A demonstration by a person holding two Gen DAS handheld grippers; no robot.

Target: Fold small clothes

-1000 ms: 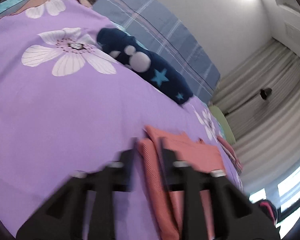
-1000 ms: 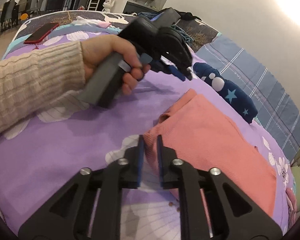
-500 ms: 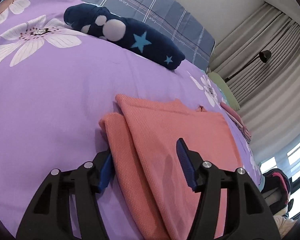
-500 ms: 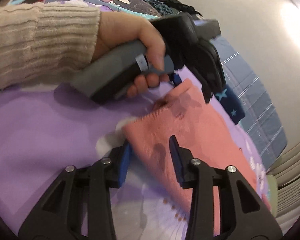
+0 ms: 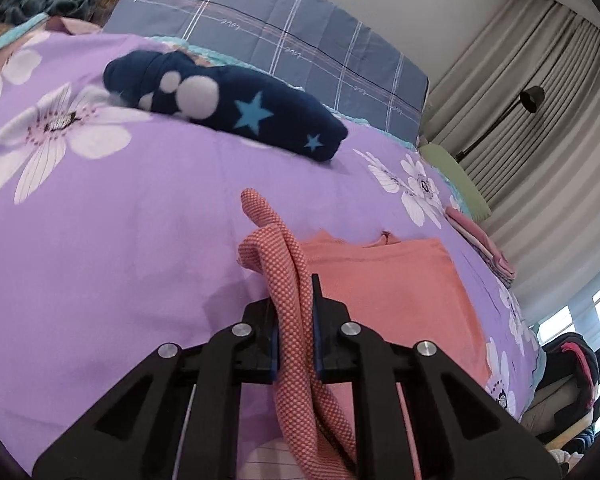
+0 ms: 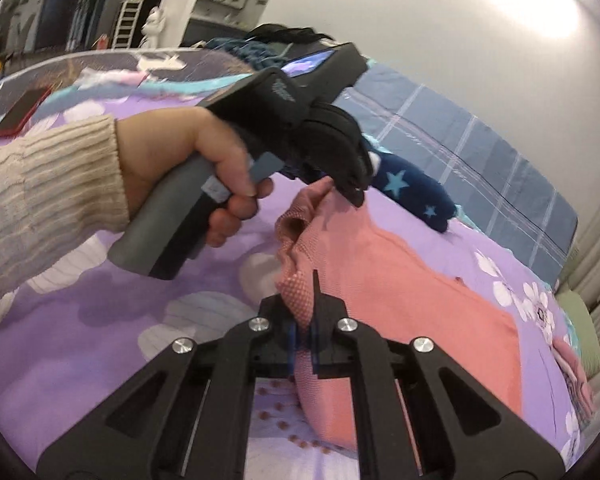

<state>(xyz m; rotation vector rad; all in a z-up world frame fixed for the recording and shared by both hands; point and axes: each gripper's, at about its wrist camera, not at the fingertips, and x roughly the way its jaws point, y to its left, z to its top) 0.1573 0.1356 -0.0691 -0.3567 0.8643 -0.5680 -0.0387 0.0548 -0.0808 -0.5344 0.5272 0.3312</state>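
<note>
Both the left gripper (image 5: 294,332) and right gripper (image 6: 302,320) pinch the soft pink knit top (image 6: 400,292), ready to fold its near edge forward over the rest.

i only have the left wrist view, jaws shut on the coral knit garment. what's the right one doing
Observer: The right gripper is shut on the same coral knit garment, on its near bunched edge.
Operator: is the edge off the bed
Observer: Yes, it humps up between the two grips above the purple floral bedsheet.
Operator: anything behind my left hand
Observer: A red phone lies on the bed's far corner.
</note>
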